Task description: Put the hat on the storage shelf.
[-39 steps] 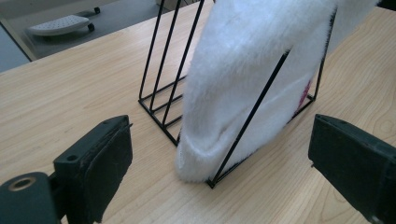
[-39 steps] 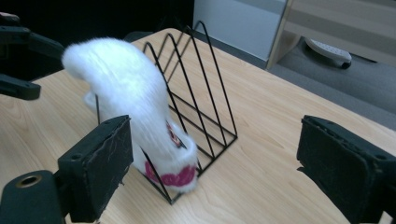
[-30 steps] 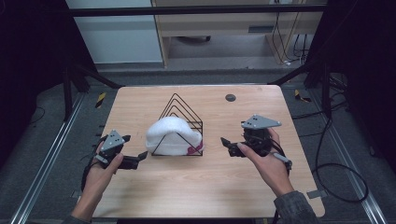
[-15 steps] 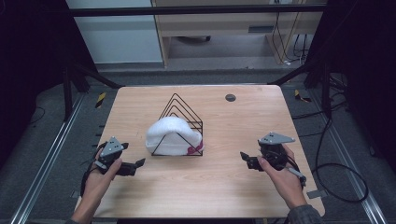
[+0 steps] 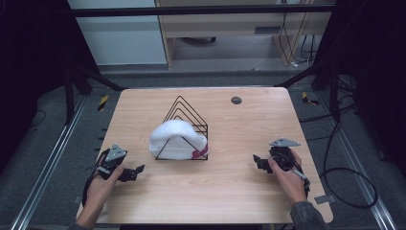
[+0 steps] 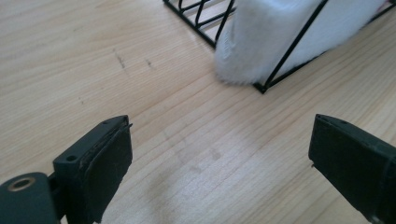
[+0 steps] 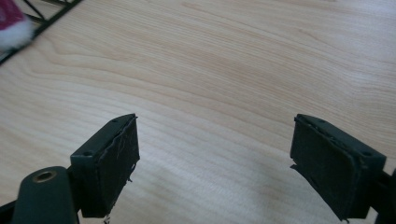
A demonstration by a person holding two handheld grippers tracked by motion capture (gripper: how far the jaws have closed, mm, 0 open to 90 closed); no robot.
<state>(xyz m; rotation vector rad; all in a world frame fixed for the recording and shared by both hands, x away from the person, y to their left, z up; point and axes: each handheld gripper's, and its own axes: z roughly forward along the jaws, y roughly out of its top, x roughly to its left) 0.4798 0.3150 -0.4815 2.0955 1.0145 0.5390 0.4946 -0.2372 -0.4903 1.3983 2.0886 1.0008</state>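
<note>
A black wire rack (image 5: 184,112) with triangular dividers stands mid-table, and a white fluffy hat (image 5: 174,139) with a pink patch (image 5: 197,153) is draped through its front. The rack's corner (image 6: 266,86) and the hat (image 6: 275,37) appear at the top of the left gripper view. My left gripper (image 5: 138,170) rests low at the table's front left, open, with bare wood between its jaws. My right gripper (image 5: 257,160) sits at the front right, open as well, its pads (image 7: 116,163) wide apart over bare wood. A bit of the hat (image 7: 14,28) peeks in at the top left of the right gripper view.
A small dark round disc (image 5: 236,100) lies near the table's far edge. The wooden table (image 5: 225,191) has metal rails along both sides. Cables (image 5: 344,172) trail on the floor to the right.
Both grippers have drawn back from the rack toward the front edge of the table, the left to the front left, the right to the front right. The hat stays in the rack.
</note>
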